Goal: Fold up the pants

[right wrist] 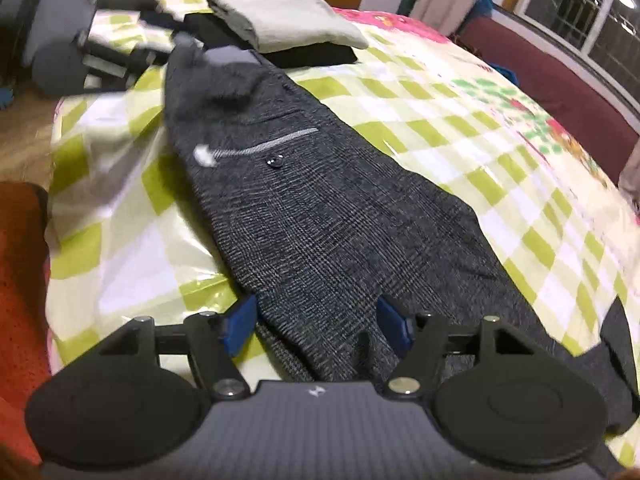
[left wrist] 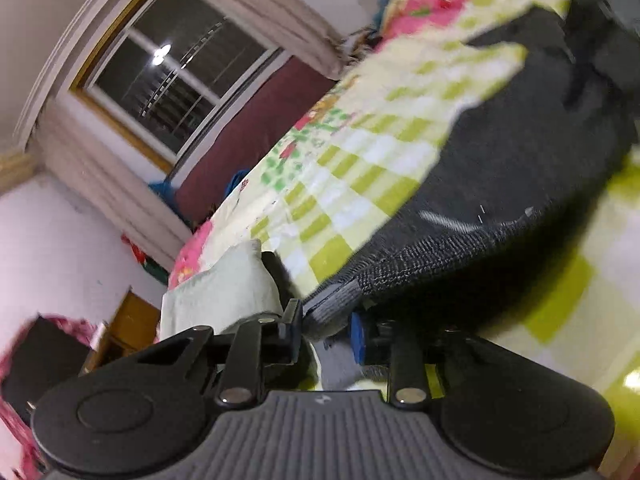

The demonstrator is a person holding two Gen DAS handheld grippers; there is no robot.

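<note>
Left: the left hand-held gripper [left wrist: 326,326] is clenched on the waistband edge of the dark checked pants [right wrist: 320,216], lifting that end off the bed [right wrist: 500,152]. Centre: the pants lie lengthwise on the checked sheet, long axis running from the waistband at the far left to the leg ends just under the right hand-held gripper [right wrist: 316,322]. Right: that gripper stands released, blue pads straddling the leg ends without pressing. Beyond, folded clothes [right wrist: 288,20] are stacked. No containers appear.
</note>
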